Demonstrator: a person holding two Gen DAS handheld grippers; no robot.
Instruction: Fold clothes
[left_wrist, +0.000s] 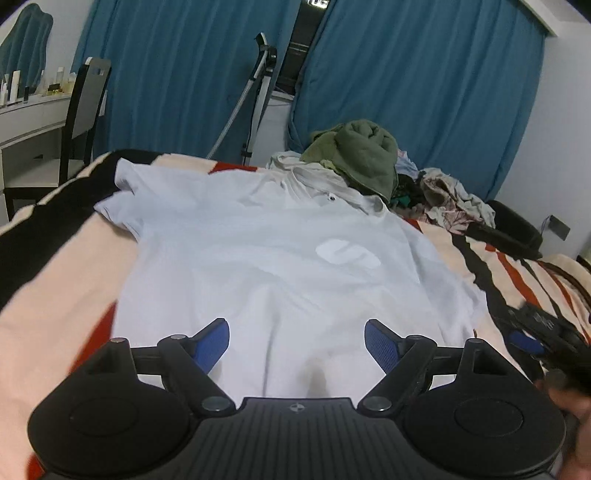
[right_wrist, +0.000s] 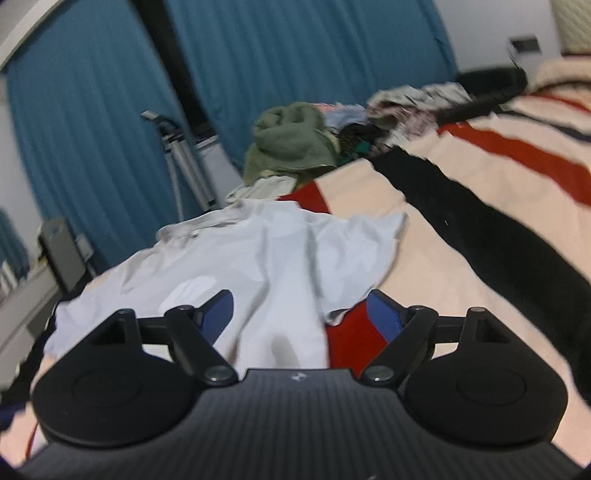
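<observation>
I found almost nothing I could read. The pale polo shirt (left_wrist: 280, 258) carried a white oval logo (left_wrist: 347, 254) on its chest, with a shape like an S or a pair of curved strokes inside, but no letters I could make out; from my right tool it was only a blurred pale patch (right_wrist: 192, 291). At the top of the window gap (left_wrist: 317, 3) some bright characters glowed, cut off and unreadable. A small round emblem (left_wrist: 297, 408) marked my left tool's body, without text.
</observation>
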